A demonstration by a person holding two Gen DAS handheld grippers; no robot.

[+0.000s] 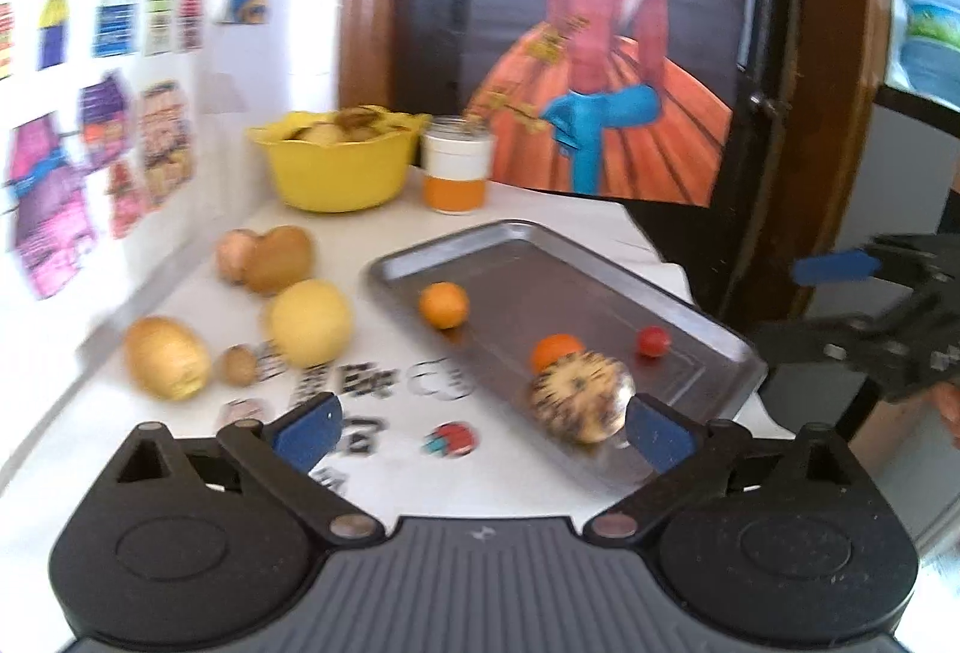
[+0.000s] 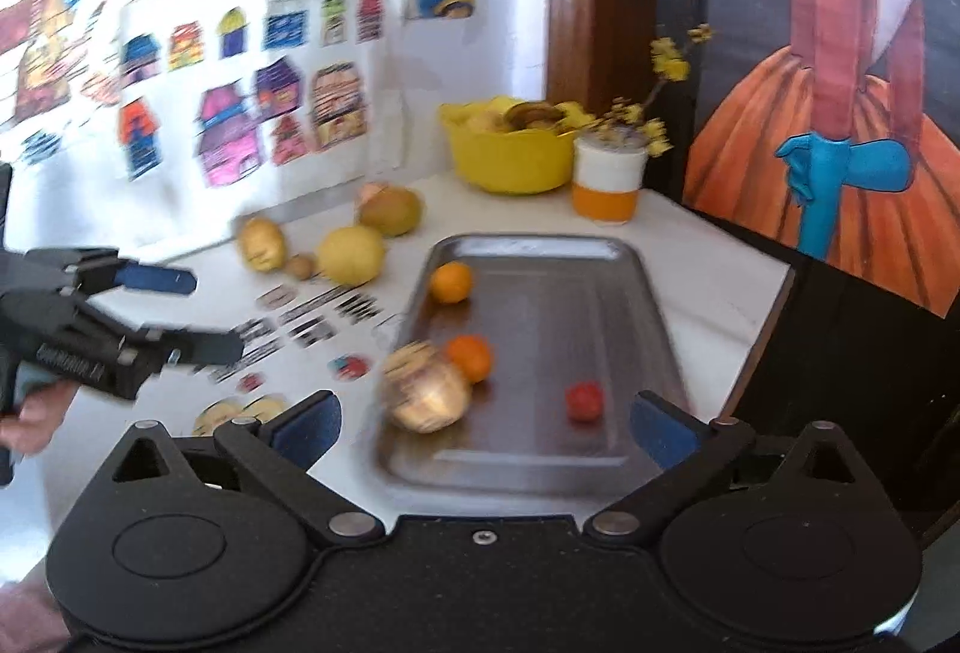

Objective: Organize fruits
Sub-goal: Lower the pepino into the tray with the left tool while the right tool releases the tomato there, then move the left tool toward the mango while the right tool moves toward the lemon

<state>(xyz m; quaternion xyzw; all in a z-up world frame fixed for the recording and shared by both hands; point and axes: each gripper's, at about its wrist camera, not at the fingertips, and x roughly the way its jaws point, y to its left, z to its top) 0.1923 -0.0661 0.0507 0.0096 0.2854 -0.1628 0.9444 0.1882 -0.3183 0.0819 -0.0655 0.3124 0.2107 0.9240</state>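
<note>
A metal tray [image 1: 600, 281] [image 2: 600, 305] lies on the white table. In it are two oranges [image 1: 444, 303] [image 1: 555, 350], a small red fruit [image 1: 653, 341] [image 2: 584, 401] and a speckled yellow fruit [image 1: 581, 404] [image 2: 427, 395] at its near end, blurred. Several yellow-brown fruits [image 1: 309, 321] [image 2: 350, 255] lie on the table left of the tray. My left gripper [image 1: 480, 428] is open and empty, just short of the speckled fruit; it also shows in the right wrist view [image 2: 198, 317]. My right gripper [image 2: 483, 428] is open and empty above the tray's near end.
A yellow bowl [image 1: 336, 167] [image 2: 510, 155] holding fruit and a white-and-orange cup [image 1: 456, 170] [image 2: 607, 179] stand at the back. Drawings cover the wall at left. A dark painting in a wooden frame [image 1: 600, 53] stands behind. The table edge drops off right of the tray.
</note>
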